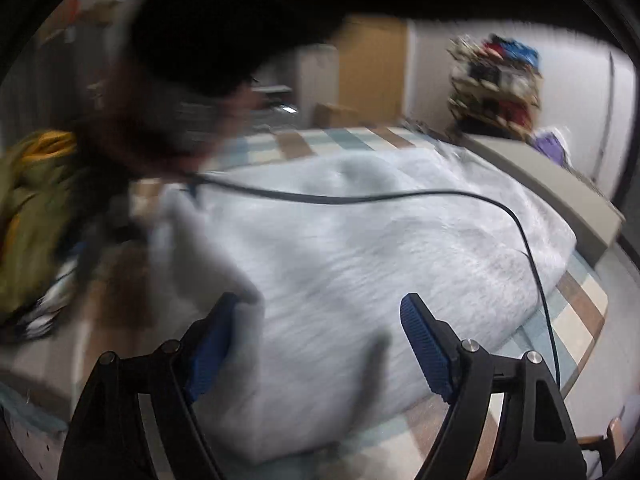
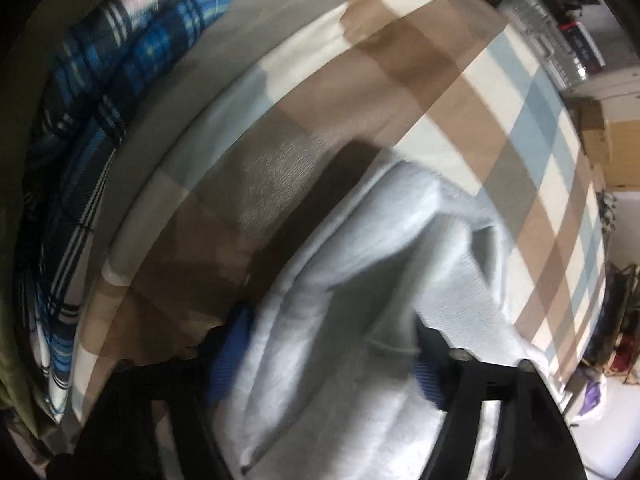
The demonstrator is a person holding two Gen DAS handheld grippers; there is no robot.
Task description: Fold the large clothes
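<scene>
A large light grey fleecy garment (image 1: 360, 240) lies spread over a bed with a brown, cream and blue checked cover (image 1: 576, 320). My left gripper (image 1: 320, 320) hovers over the garment's near edge, jaws wide open; a raised fold of cloth rests against its left pad (image 1: 212, 352), while the other pad is bare. In the right wrist view, my right gripper (image 2: 332, 356) points down onto a bunched, folded part of the garment (image 2: 360, 280). The cloth fills the gap between the blue pads (image 2: 230, 354) and overlaps both. Both views are motion-blurred.
A black cable (image 1: 360, 199) runs across the garment. A blurred dark sleeve and hand (image 1: 152, 132) are at upper left, beside olive and yellow clothes (image 1: 36, 200). Blue plaid cloth (image 2: 120, 60) lies by the bed's edge. A cluttered shelf (image 1: 496, 84) and cardboard boxes (image 2: 600, 132) stand beyond.
</scene>
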